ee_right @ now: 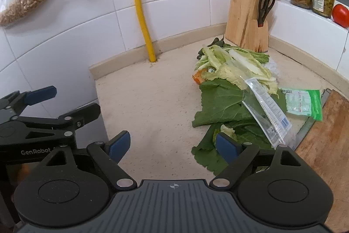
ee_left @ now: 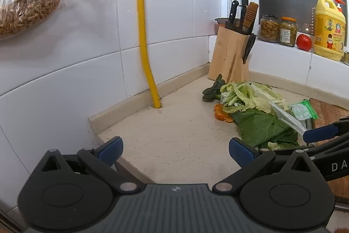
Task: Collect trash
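Both tongs, left tongs (ee_left: 175,149) and right tongs (ee_right: 173,144), hang spread and empty over the tabletop (ee_right: 152,106), seemingly lined up toward the heaped vegetable scraps (ee_right: 229,88) and wrappers (ee_right: 266,110).

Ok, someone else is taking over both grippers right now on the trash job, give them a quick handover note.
Left gripper: open, empty, over bare counter.
Right gripper: open, empty, its right finger at the near edge of the big green leaves.
Trash: one heap in front of the knife block: pale cabbage trimmings, orange peel, a clear plastic wrapper lying across the leaves, and a green packet beside the wooden cutting board.
Done: nothing visibly collected.
Left: pick up the whole heap. No bin shows in either view.
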